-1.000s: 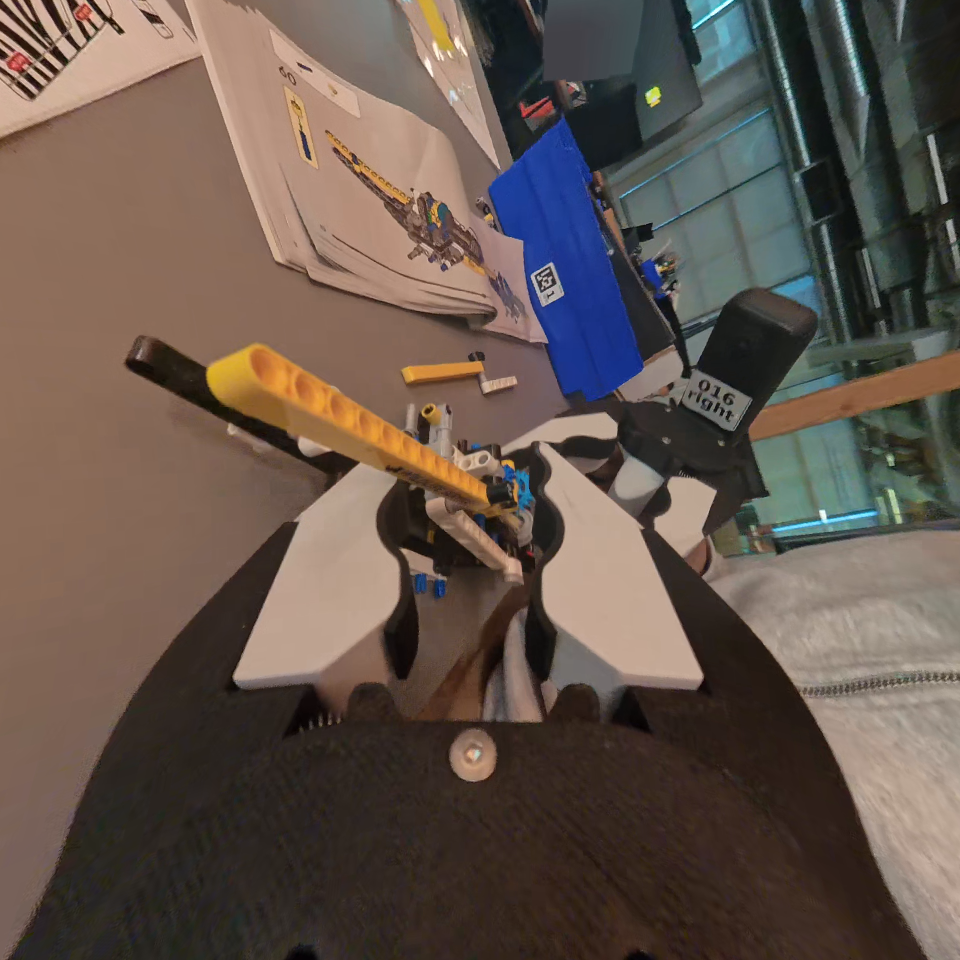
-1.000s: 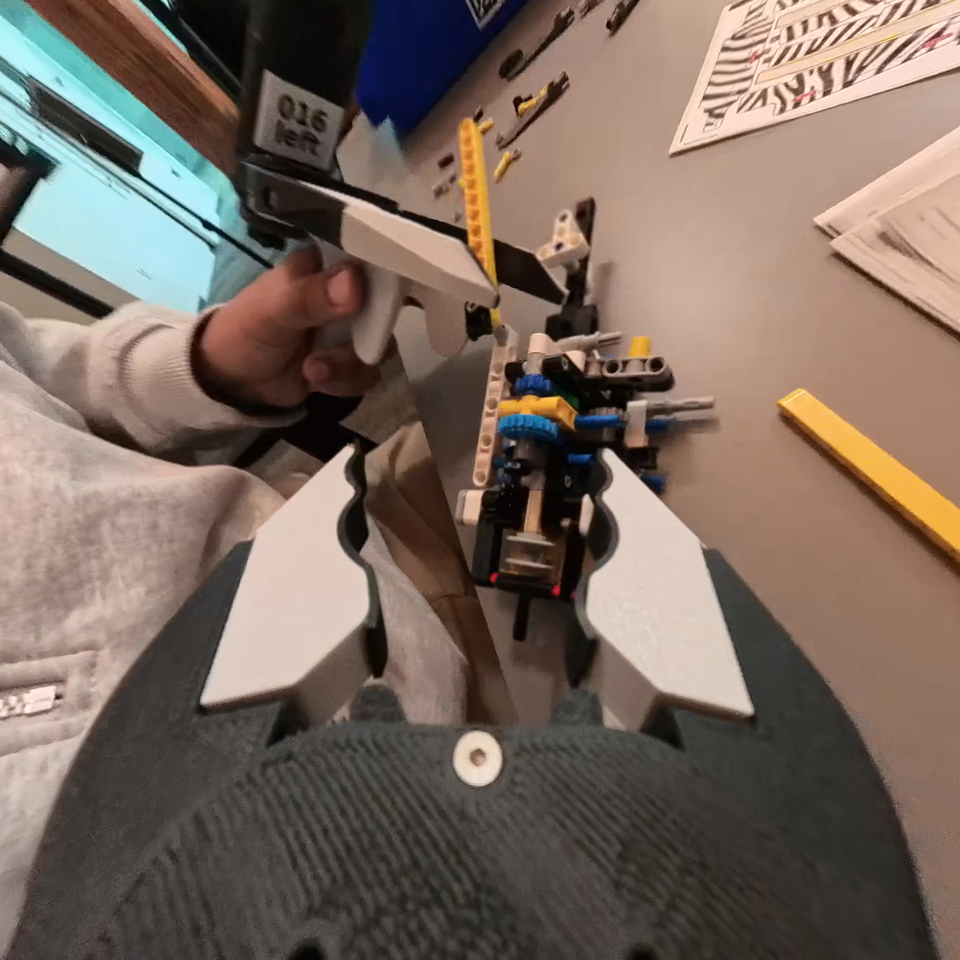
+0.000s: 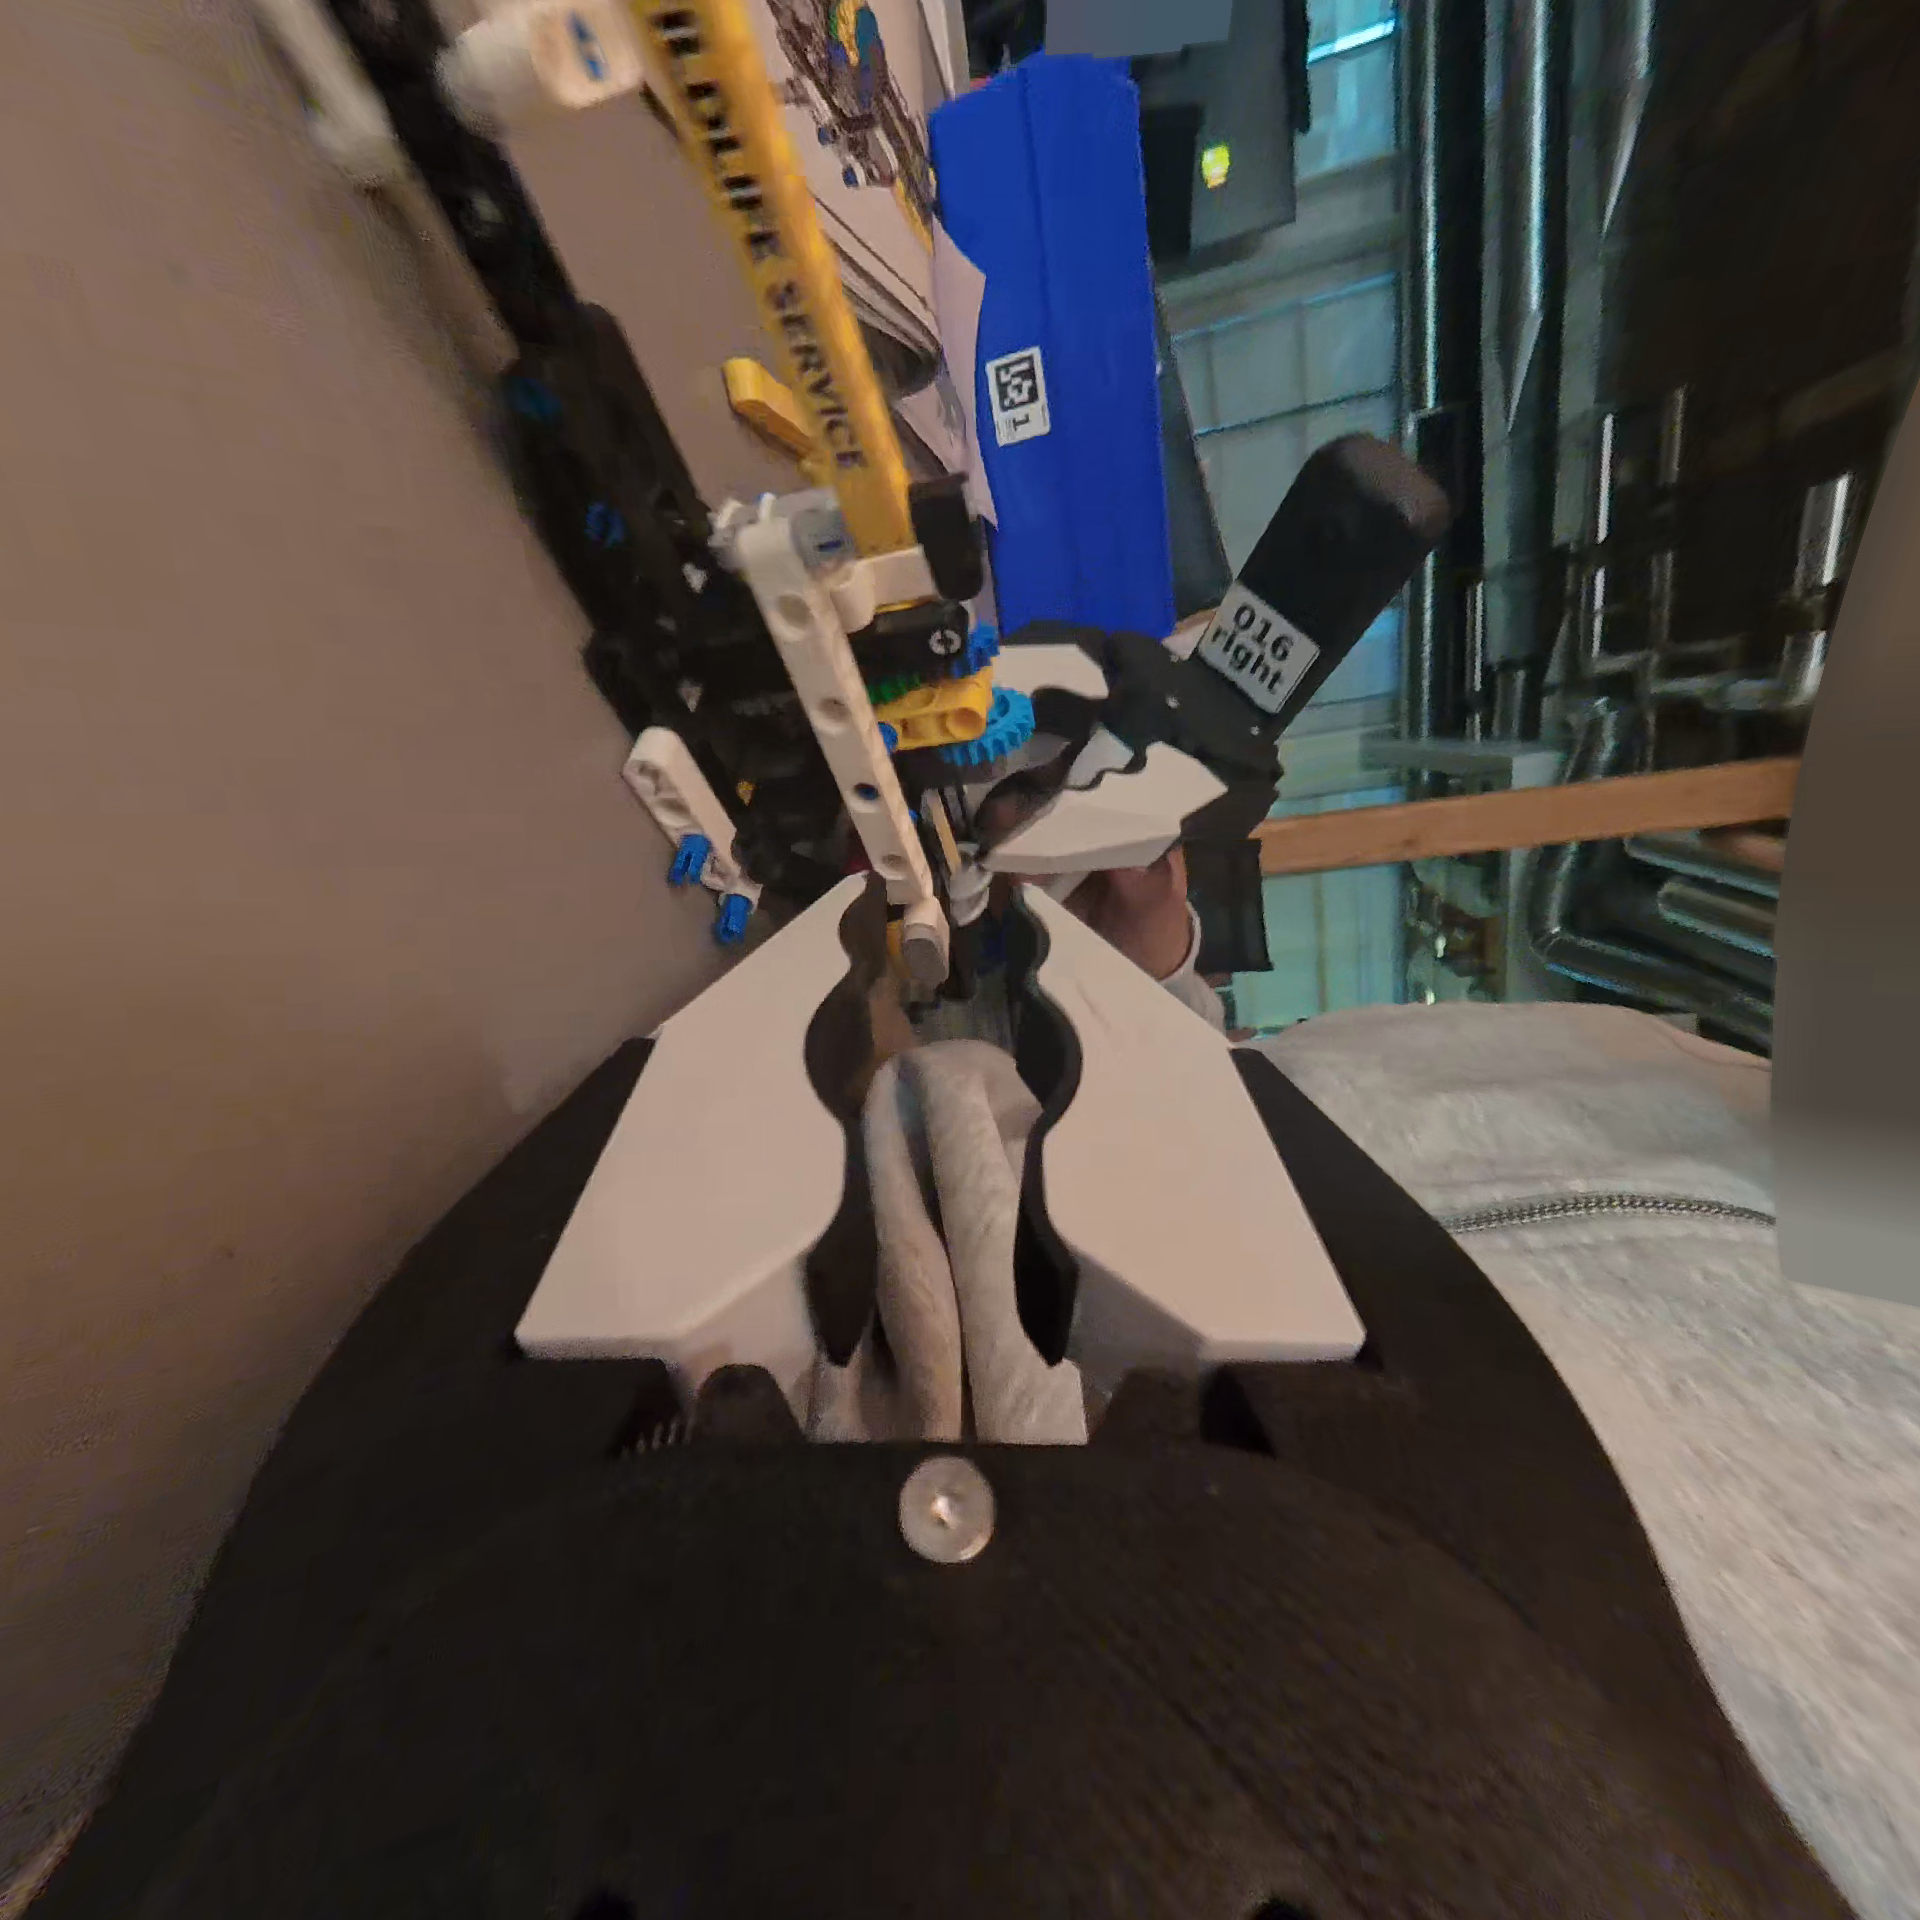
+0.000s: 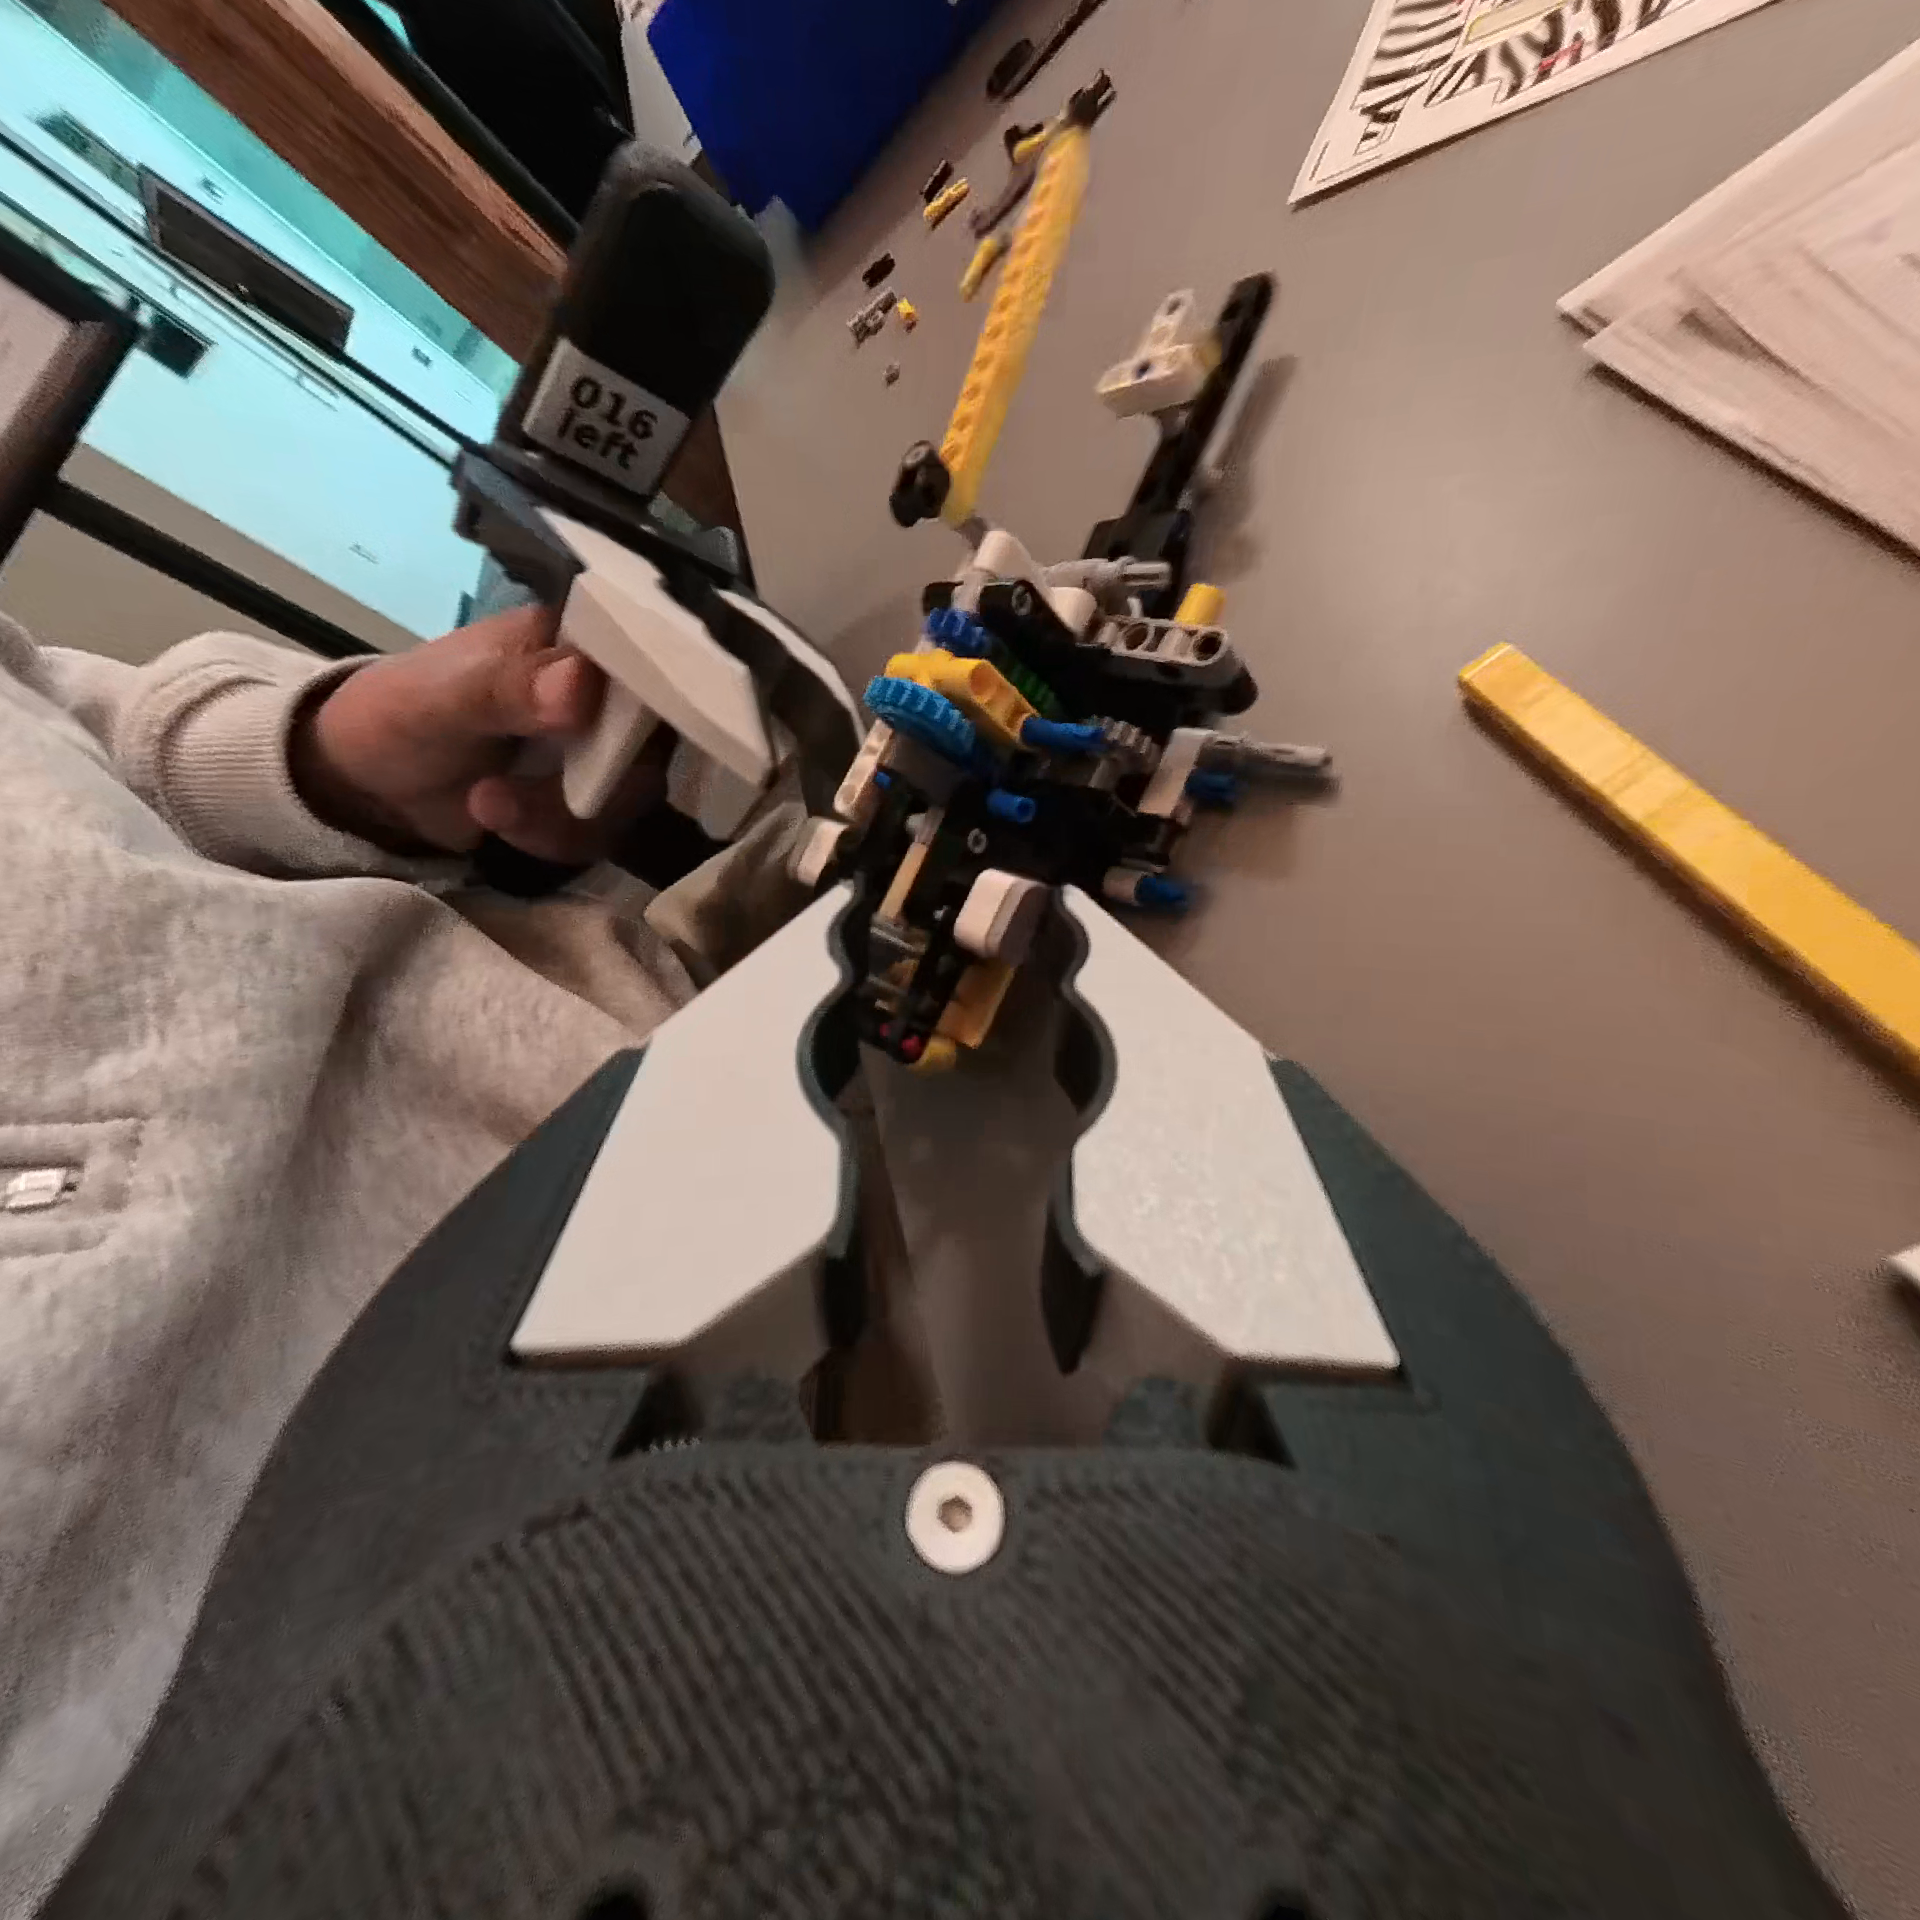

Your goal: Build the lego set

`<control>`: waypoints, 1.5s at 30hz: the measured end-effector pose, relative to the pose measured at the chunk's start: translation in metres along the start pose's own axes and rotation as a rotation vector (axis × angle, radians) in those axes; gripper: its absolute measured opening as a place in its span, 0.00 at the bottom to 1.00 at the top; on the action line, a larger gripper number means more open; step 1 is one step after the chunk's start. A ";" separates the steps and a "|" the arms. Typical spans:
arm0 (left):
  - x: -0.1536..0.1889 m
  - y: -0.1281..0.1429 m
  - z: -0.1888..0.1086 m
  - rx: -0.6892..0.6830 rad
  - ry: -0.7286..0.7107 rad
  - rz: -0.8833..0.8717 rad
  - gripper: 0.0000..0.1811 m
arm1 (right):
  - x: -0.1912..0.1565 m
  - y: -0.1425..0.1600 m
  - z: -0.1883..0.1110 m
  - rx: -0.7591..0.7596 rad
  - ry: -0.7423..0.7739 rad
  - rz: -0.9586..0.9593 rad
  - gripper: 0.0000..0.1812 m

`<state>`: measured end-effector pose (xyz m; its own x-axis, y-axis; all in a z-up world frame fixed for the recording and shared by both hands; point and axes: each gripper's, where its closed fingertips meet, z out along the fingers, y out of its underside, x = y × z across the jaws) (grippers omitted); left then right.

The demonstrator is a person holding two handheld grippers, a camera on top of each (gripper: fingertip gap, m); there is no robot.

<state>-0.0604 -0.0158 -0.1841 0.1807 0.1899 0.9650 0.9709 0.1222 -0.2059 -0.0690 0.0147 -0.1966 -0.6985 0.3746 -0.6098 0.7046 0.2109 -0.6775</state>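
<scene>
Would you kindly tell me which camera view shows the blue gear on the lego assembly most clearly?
The right wrist view: the blue gear faces the camera with its teeth visible, beside a yellow piece. In the left wrist view the blue gear shows blurred and partly hidden behind the right gripper's fingers.

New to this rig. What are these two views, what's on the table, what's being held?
No robot here: a person holds a two-finger tool in each hand, with a camera on each looking along its fingers. The left wrist view shows the left tool; the right wrist view shows the right tool, and each view catches the other tool farther off. Both tools meet at a half-built lego model at the edge of the grey table. The right tool appears shut on it; the left tool's grip is unclear. Also on the table: a loose yellow bar, small parts, instruction booklets and a blue box.
</scene>
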 end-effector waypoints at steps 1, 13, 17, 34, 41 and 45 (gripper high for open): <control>-0.001 -0.001 -0.001 0.005 0.009 -0.019 0.09 | -0.003 0.002 0.000 0.005 -0.023 0.006 0.17; -0.007 -0.009 0.003 0.025 0.055 -0.022 0.05 | -0.004 -0.008 0.010 0.029 -0.151 0.181 0.17; -0.010 -0.015 0.002 0.032 0.004 0.042 0.05 | -0.002 -0.011 0.014 0.037 -0.169 0.243 0.14; -0.014 -0.024 0.001 0.004 0.078 0.011 0.04 | 0.003 -0.018 0.026 0.052 -0.219 0.416 0.09; -0.015 -0.025 -0.001 0.018 0.078 0.005 0.03 | 0.002 -0.019 0.028 0.067 -0.194 0.403 0.07; -0.014 -0.027 -0.001 0.032 0.085 -0.027 0.03 | 0.002 -0.022 0.028 0.052 -0.135 0.312 0.06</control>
<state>-0.0893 -0.0232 -0.1920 0.1684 0.1033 0.9803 0.9703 0.1579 -0.1834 -0.0892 -0.0140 -0.1945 -0.4629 0.2899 -0.8377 0.8821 0.0574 -0.4676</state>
